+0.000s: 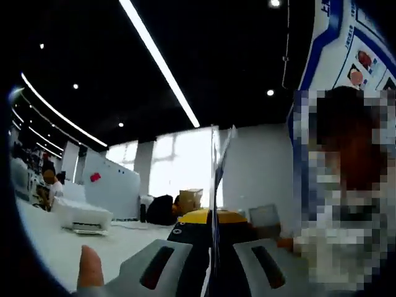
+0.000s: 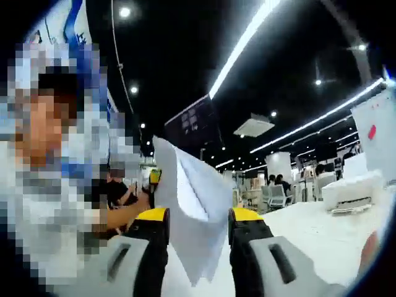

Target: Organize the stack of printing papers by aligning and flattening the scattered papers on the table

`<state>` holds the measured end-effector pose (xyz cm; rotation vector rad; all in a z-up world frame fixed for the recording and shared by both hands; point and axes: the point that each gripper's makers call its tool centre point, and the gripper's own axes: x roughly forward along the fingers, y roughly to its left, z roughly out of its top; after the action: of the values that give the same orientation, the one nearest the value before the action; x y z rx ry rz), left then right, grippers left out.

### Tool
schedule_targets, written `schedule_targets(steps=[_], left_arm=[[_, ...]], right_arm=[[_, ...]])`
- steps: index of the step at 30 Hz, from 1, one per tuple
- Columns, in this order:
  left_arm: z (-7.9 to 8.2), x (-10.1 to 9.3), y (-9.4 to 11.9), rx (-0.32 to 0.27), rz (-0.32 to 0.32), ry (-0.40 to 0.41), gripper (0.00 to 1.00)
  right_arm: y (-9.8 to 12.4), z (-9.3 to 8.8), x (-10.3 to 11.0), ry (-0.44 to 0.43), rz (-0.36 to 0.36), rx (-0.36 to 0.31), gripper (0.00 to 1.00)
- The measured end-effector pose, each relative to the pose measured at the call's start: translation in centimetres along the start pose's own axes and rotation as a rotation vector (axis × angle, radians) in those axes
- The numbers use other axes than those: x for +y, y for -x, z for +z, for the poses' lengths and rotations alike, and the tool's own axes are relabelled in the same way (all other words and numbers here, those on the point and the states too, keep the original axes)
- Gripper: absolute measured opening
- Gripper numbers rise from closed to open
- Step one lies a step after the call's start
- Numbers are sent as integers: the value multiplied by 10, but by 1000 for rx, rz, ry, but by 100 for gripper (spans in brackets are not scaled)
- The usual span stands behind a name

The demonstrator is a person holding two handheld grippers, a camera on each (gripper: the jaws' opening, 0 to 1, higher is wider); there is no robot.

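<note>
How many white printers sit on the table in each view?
1 per view: printer at left in the left gripper view; printer at right in the right gripper view. Possibly the same machine; others may be hidden.

From the left gripper view, I see the white table point(image 1: 55, 244) open to the left, with a white printer point(image 1: 81, 216) standing far back on it. A thumb point(image 1: 90, 267) sits beside my left jaw. The papers point(image 1: 215, 204) stand edge-on between the jaws and block the middle. A person sits close on the right.

In the right gripper view, the papers point(image 2: 197, 210) fill the gap between the jaws. The table point(image 2: 325, 238) to the right is free up to the printer point(image 2: 351, 192).
</note>
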<state>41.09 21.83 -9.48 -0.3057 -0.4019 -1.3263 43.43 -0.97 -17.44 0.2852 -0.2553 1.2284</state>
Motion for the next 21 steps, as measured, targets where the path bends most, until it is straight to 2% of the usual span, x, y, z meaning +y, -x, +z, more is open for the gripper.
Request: schedule_targets(steps=[2,4,7,8,10,11,12,14,15,17,18,19,21], left_arm=[[0,-4,3,-18,-14,-1,5],[0,-8,3,-32,-24,9,5],[4,-8,4,-56,-39,21,5],[4,-14,3,-73,-69,47,5],[1,-9,4,-75,-57,43,5],[-3,-6,6,-70,-48,33,6],[-3,1,8,-79,-20,25,6],[-14,6,12,-41,-20,100,6],[-18,9,13,-31,-12,103,6],[-31,19,14,12,28,46,6],[-41,19,13,44,46,31,7],[-46,23,13,56,64,26,8],[-63,21,12,126,51,23,9]], right_arm=[[-2,-12,4,-52,35,-41,33],[-16,-27,12,-73,74,-40,35],[-34,-40,22,-104,117,-21,35],[-39,-42,23,-103,121,-17,30],[-41,-37,32,-89,177,-41,0],[-40,-30,33,-122,190,-70,0],[-38,-29,32,-112,197,-72,0],[-34,-27,32,-108,208,-77,0],[-34,-28,31,-111,208,-73,0],[-29,-29,23,-104,191,-61,0],[-27,-30,17,-108,178,-59,0],[-24,-30,12,-112,165,-55,0],[-19,-33,5,-108,142,-40,0]])
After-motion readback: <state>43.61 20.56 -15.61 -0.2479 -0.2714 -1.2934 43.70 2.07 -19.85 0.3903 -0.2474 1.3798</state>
